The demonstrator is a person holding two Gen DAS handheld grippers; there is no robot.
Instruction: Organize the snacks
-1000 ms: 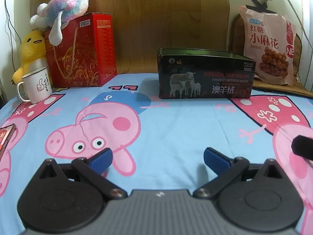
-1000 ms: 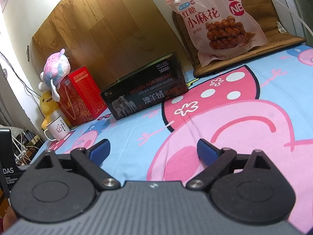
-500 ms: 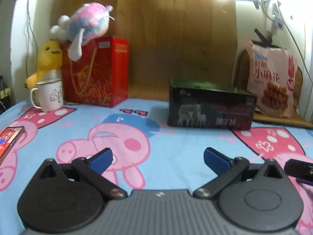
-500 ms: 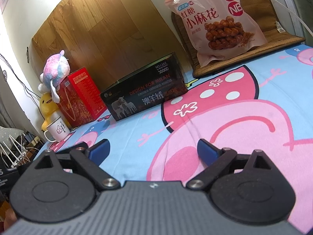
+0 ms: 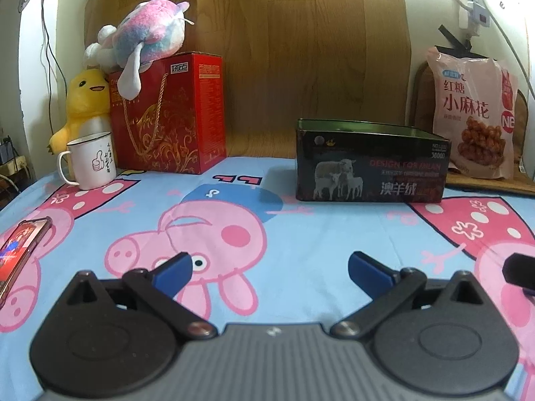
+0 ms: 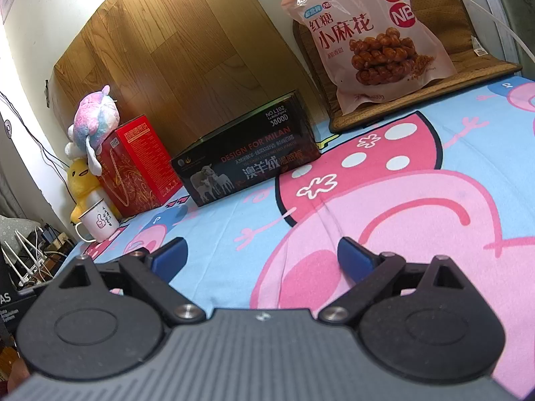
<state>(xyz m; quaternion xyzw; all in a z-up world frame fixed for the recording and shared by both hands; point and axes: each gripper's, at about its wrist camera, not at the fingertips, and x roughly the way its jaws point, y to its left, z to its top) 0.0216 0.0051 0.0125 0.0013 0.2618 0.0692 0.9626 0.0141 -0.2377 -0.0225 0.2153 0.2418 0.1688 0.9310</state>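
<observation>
A pink snack bag [image 5: 473,117] of fried dough twists leans upright on a brown mat at the back right; it also shows in the right wrist view [image 6: 371,33]. An open dark box [image 5: 369,162] with sheep printed on it stands on the cartoon-pig cloth, also in the right wrist view [image 6: 247,163]. My left gripper [image 5: 270,267] is open and empty, low over the cloth, well short of the box. My right gripper [image 6: 260,254] is open and empty, low over the cloth, aimed between box and bag.
A red gift box [image 5: 167,113] with a plush toy [image 5: 147,36] on top stands at the back left, beside a yellow duck plush [image 5: 83,100] and a white mug [image 5: 92,160]. A phone [image 5: 20,250] lies at the left edge. A wooden board backs the table.
The left wrist view has pulled back and tilted up, so the box and bag sit smaller and more wall shows. The right gripper has barely moved. Both stay open.
</observation>
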